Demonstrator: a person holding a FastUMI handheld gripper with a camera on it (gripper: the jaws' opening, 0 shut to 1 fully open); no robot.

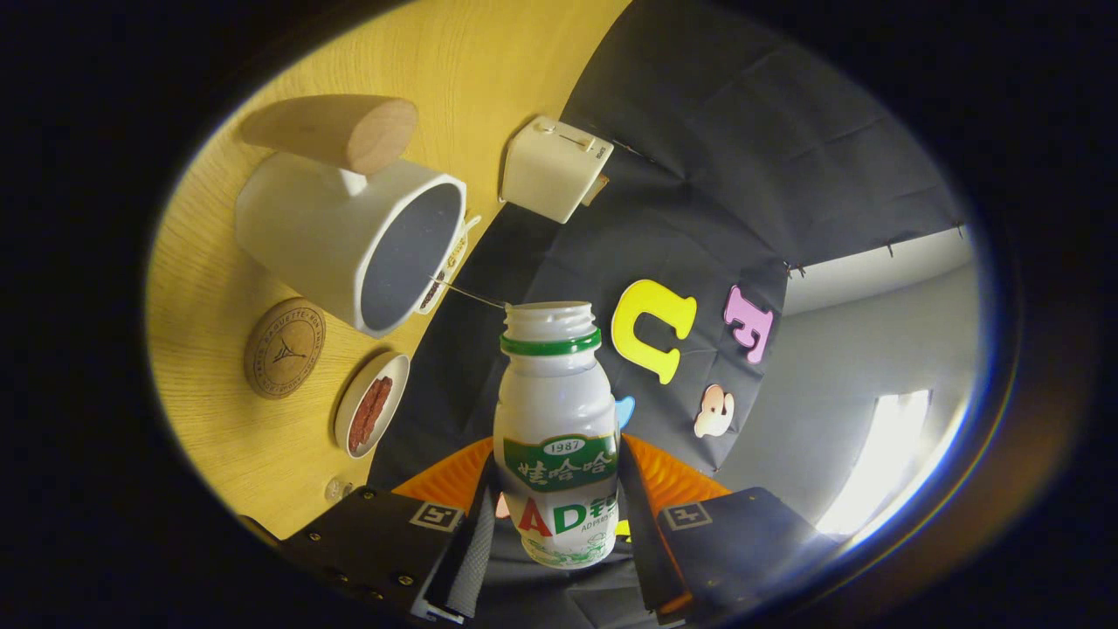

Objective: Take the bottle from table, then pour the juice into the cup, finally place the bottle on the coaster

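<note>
- Gripping the bottle point(556, 437) by its lower body, the gripper point(556, 515) has a finger pressed on each side of it, so the claw is closed on the bottle and carries it clear of the table point(218, 419).
- Its cap is off and the open mouth points ahead of the fingers, which fits a bottle held ready for pouring.
- To the left of the bottle's mouth and a little beyond it sits the cup point(349, 240), a pale mug with a wooden handle point(336, 131); its dark opening faces the bottle, apart from it.
- The whole scene appears turned on its side, so the gripper seems rolled over toward the cup; I judge this to be the tilt for pouring.
- No stream of juice is visible, and I cannot tell whether the cup holds any.
- Near the cup on its left lies the round cork coaster point(285, 348), bare, so the last step is not yet done.
- A small dish point(371, 411) with something reddish lies just beside the coaster, close enough to be bumped when the bottle goes down.
- A pale box point(555, 168) stands farther off, at the table's far edge.
</note>
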